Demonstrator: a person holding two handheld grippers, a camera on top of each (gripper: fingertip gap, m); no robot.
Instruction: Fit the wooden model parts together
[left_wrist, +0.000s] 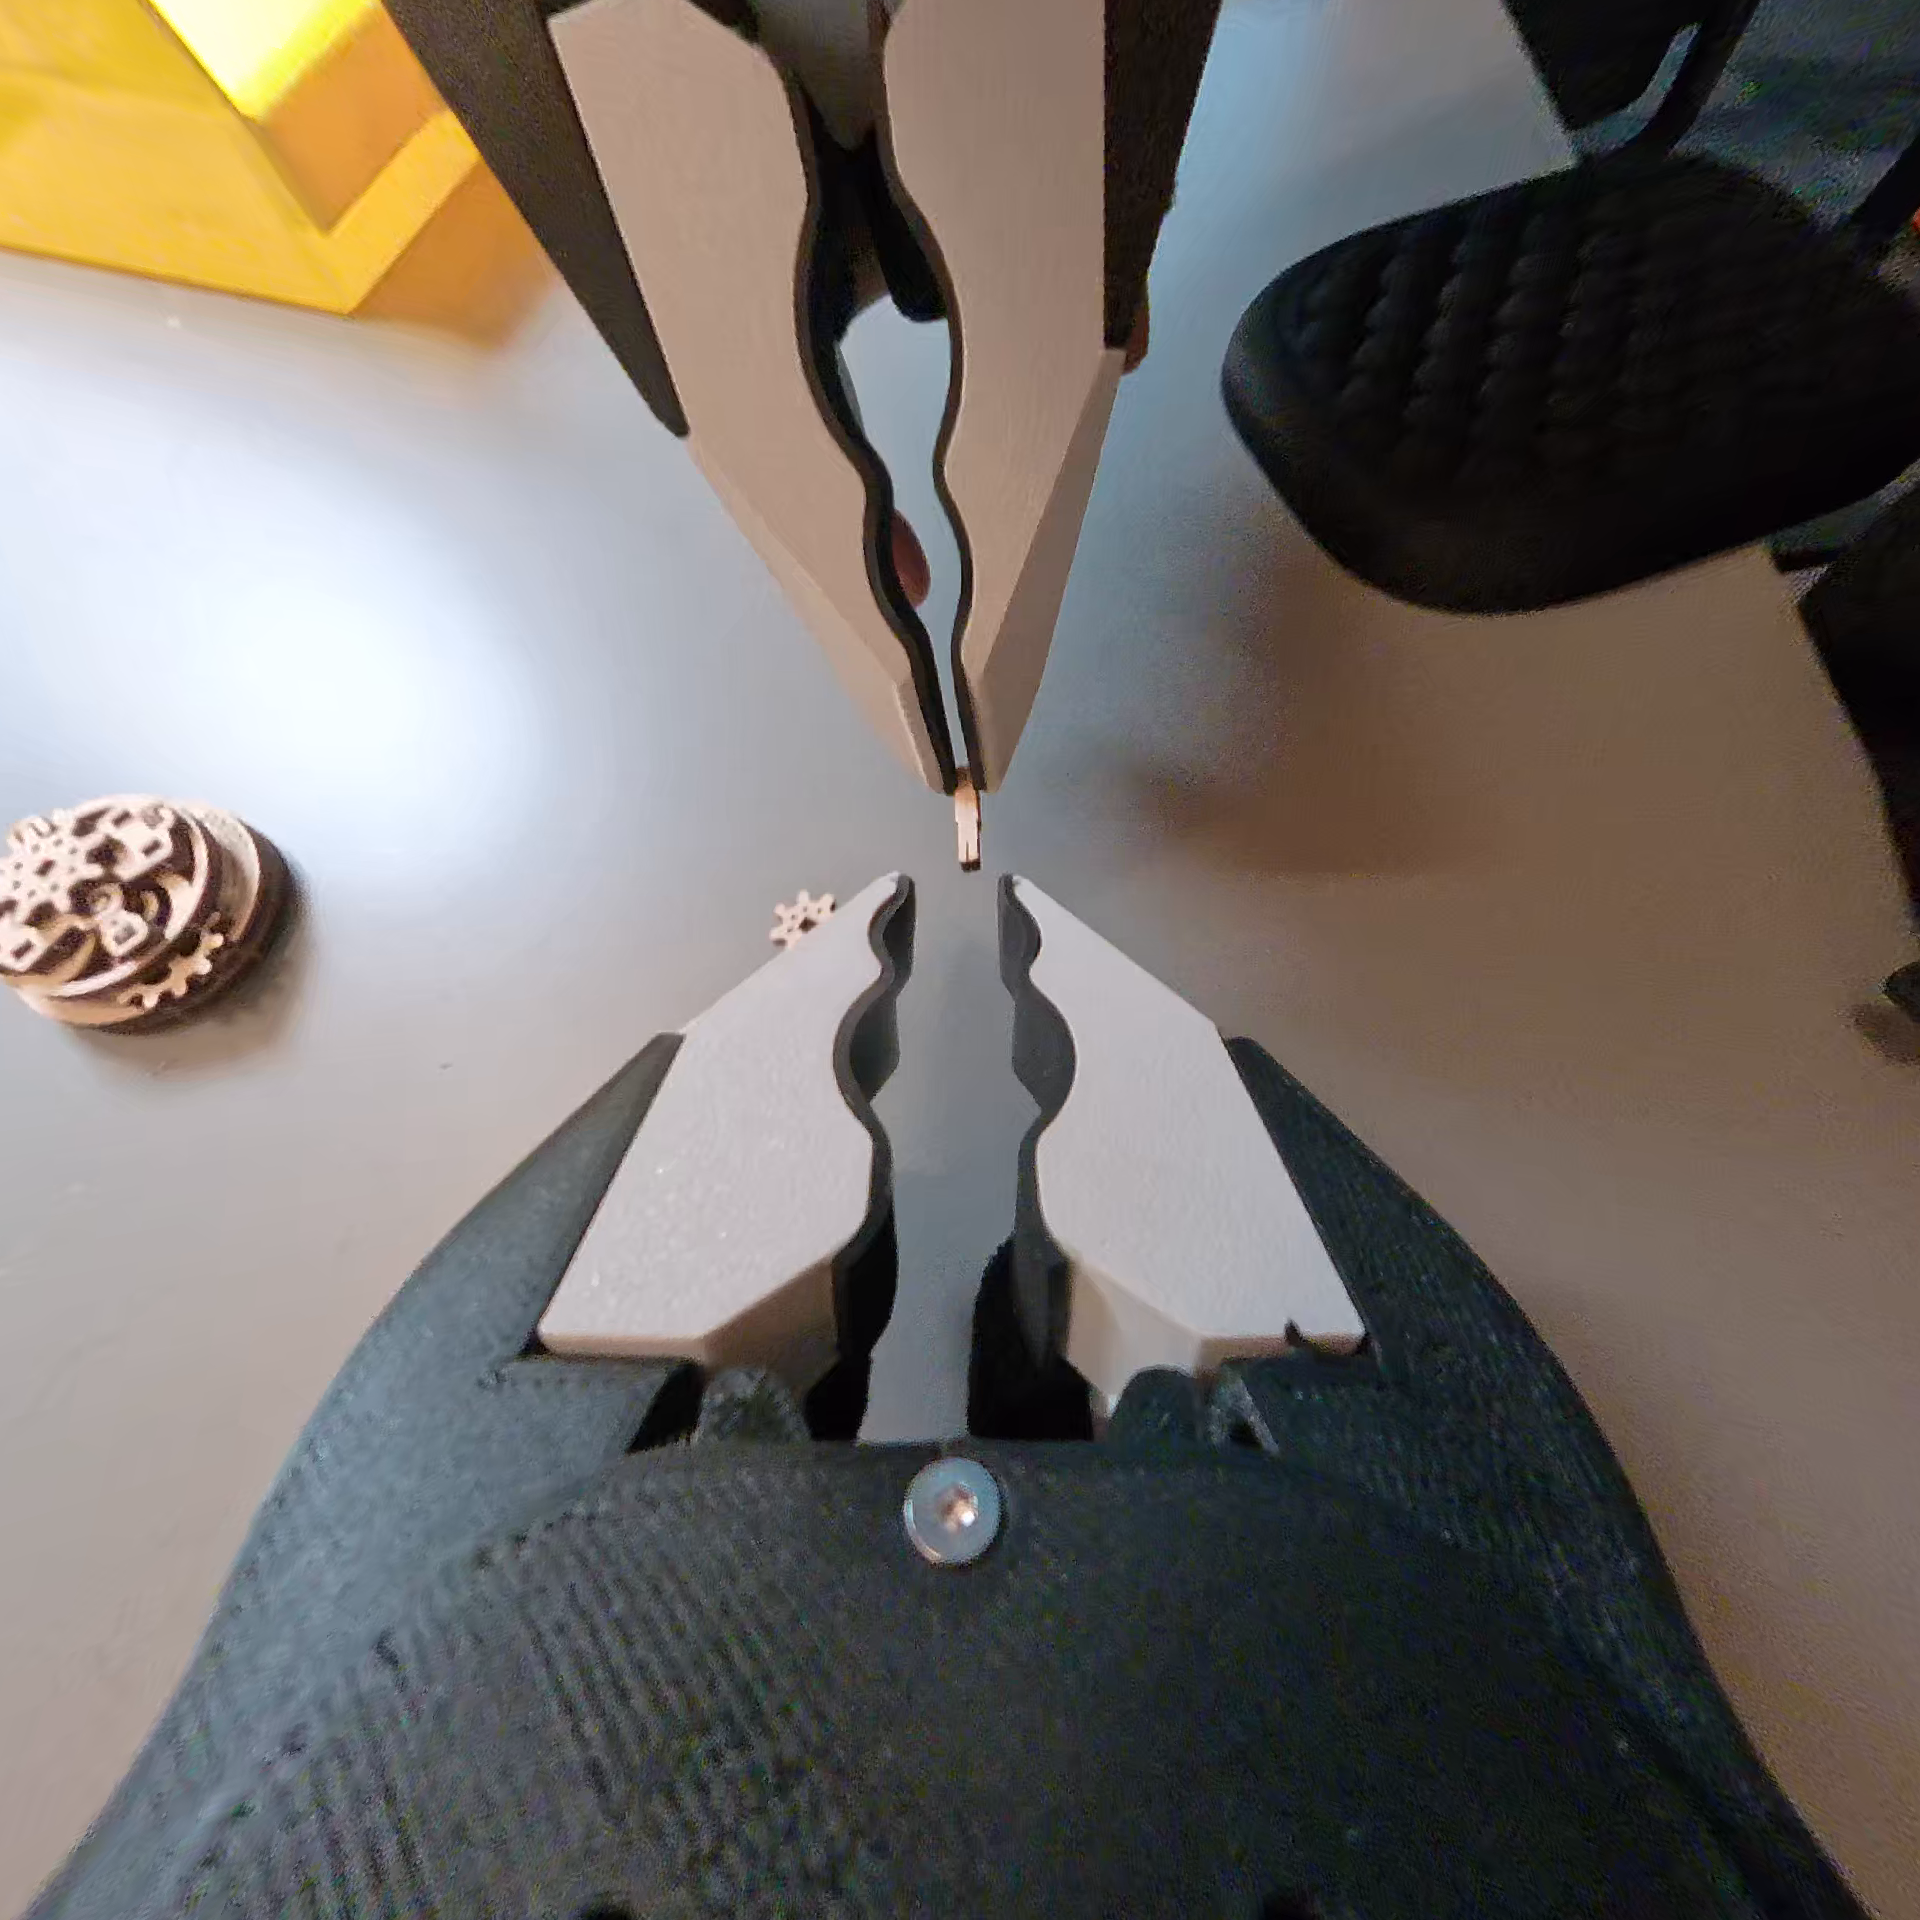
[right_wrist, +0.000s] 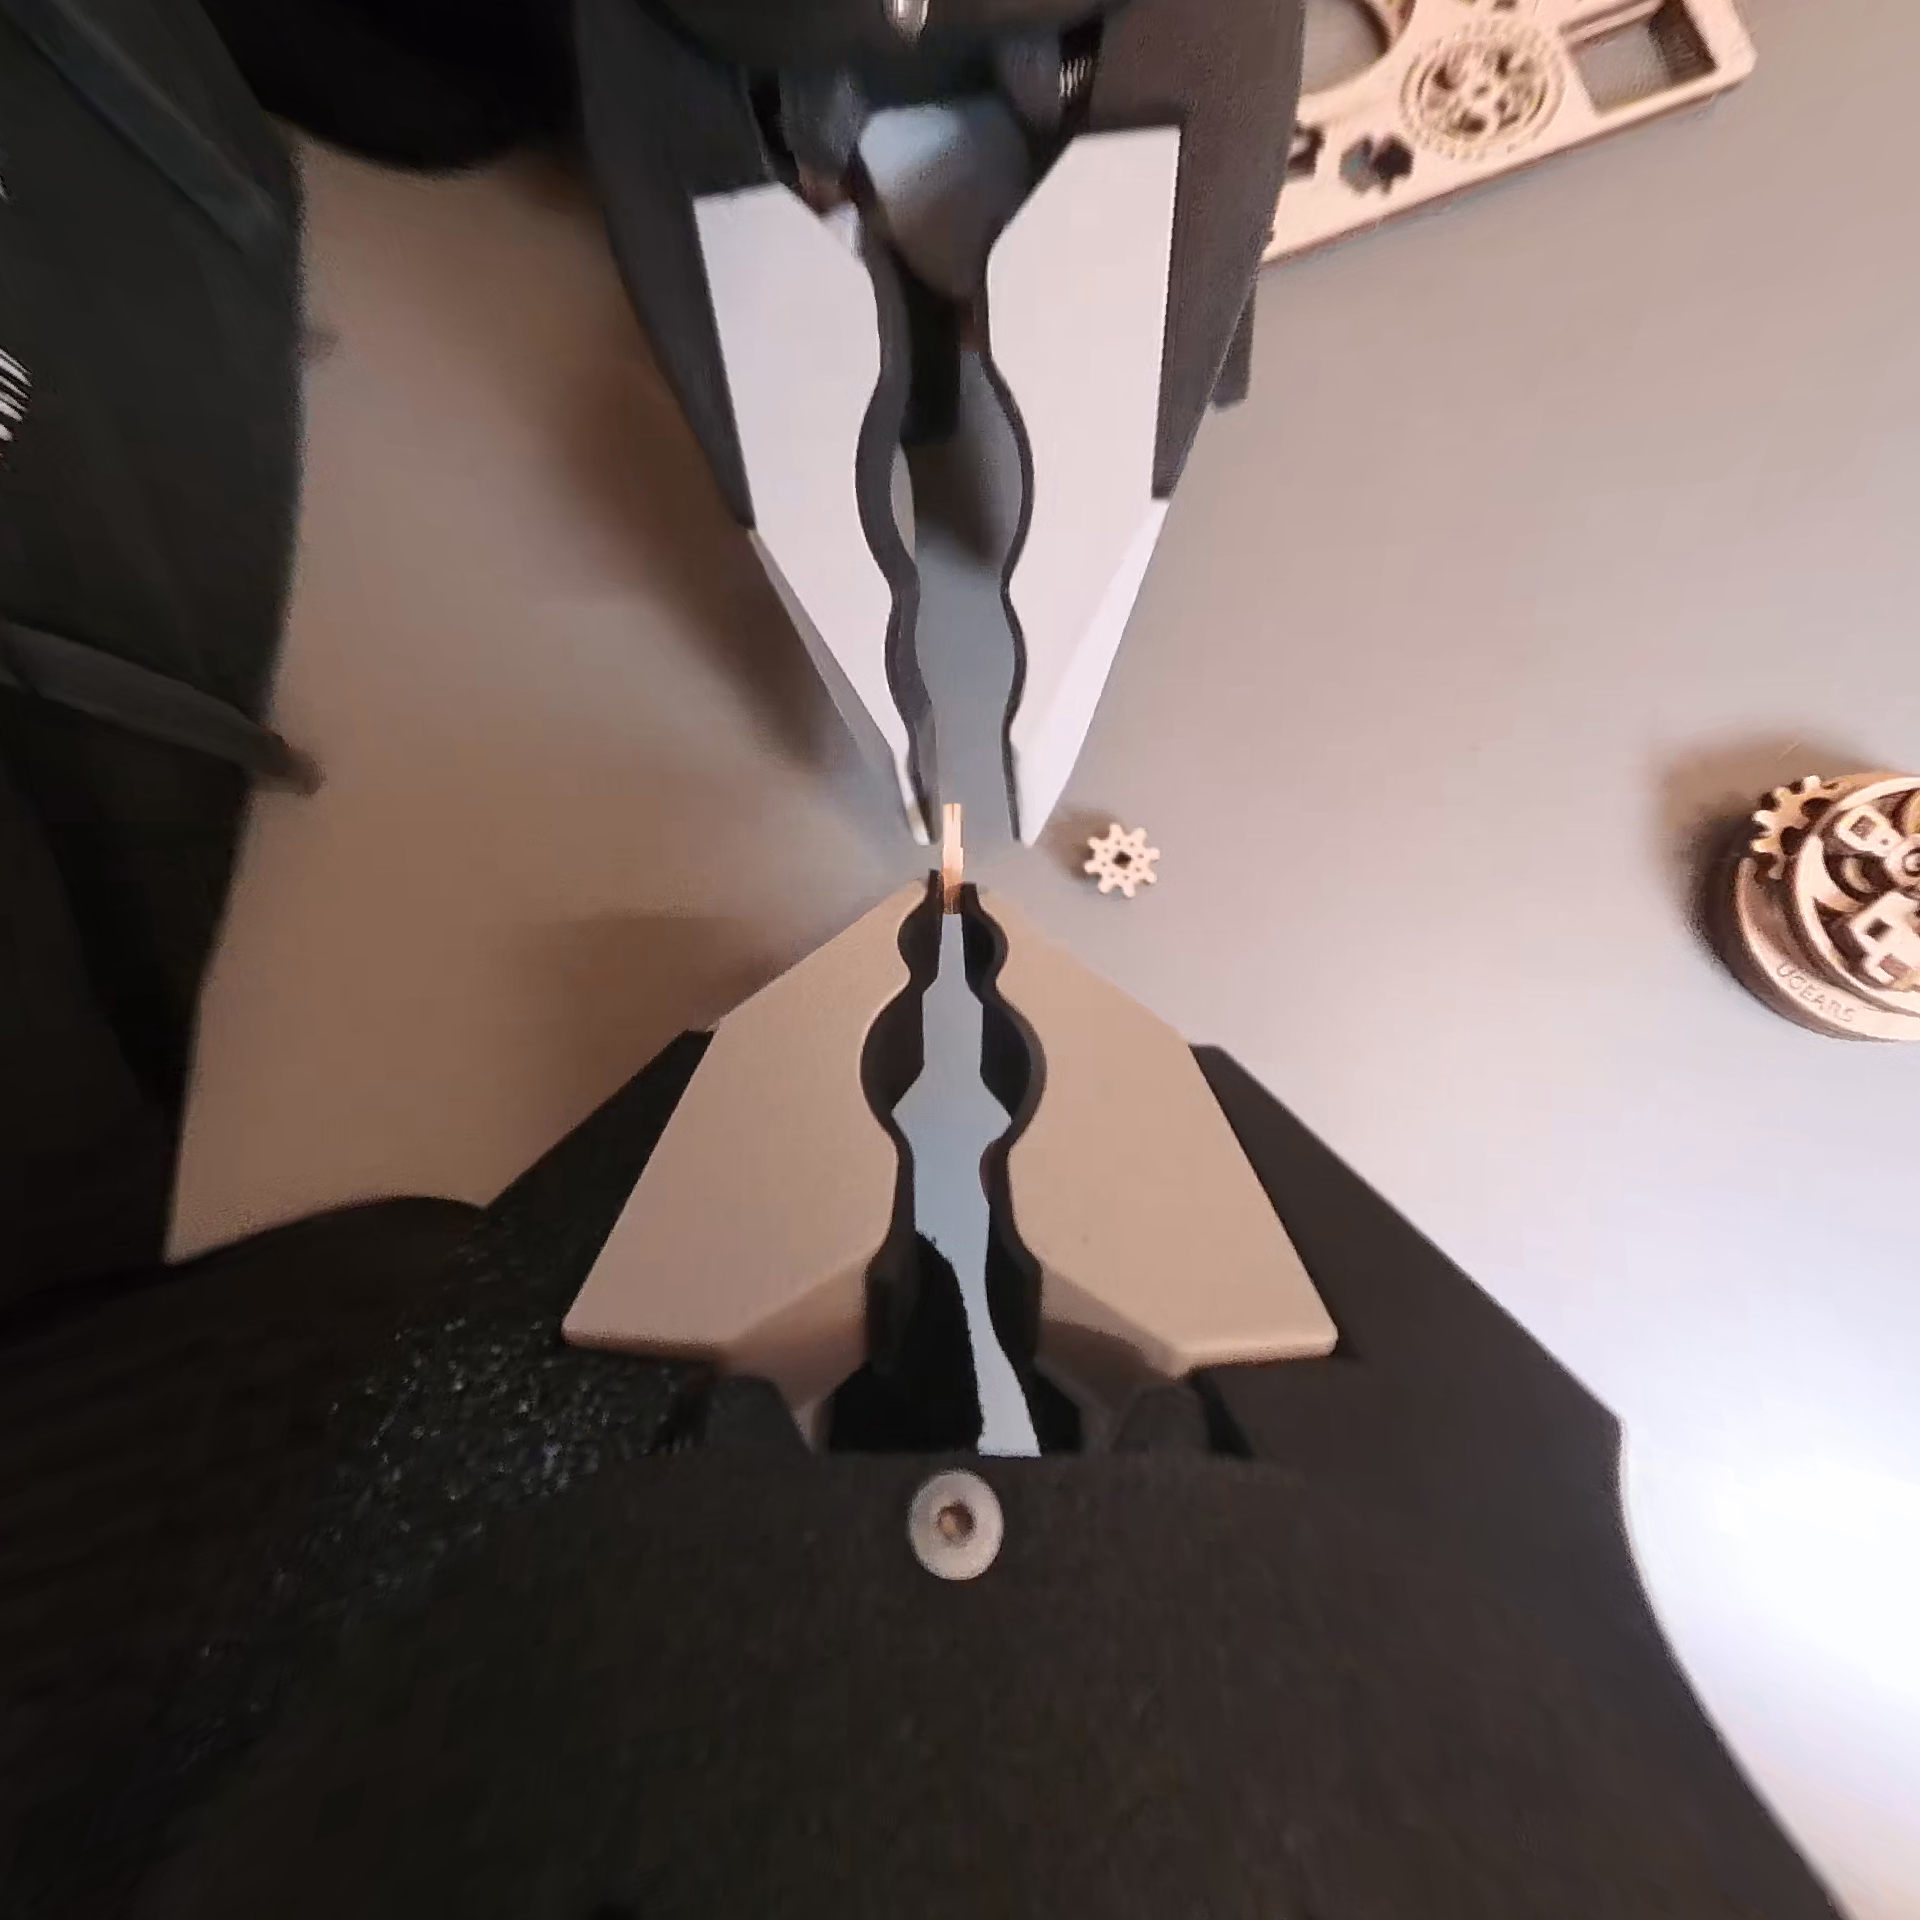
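Note:
My right gripper (right_wrist: 951, 889) is shut on a small thin wooden piece (right_wrist: 954, 854) that sticks out past its tips. In the left wrist view the right gripper (left_wrist: 964, 774) comes in from the top, with the wooden piece (left_wrist: 968, 833) pointing at my left gripper (left_wrist: 956, 896). The left gripper is open and empty, tips a narrow gap apart. The two grippers face each other tip to tip above the grey table (left_wrist: 416, 644). In the right wrist view the piece reaches the mouth of the left gripper (right_wrist: 968, 826). I cannot tell whether it touches the left fingers.
A small loose wooden gear (right_wrist: 1122, 858) lies on the table beside the tips; it also shows in the left wrist view (left_wrist: 802, 916). A round wooden gear model (left_wrist: 135, 914) (right_wrist: 1829, 883) stands farther off. A wooden parts sheet (right_wrist: 1507, 104), a yellow box (left_wrist: 208, 145) and a black chair (left_wrist: 1558, 384) surround the table. My two grippers' fingertips are within a few centimetres of each other. The round wooden gear model (right_wrist: 1829, 883) is about equally far from each gripper, around 15 cm. Look for it in the left wrist view (left_wrist: 182, 892) too.

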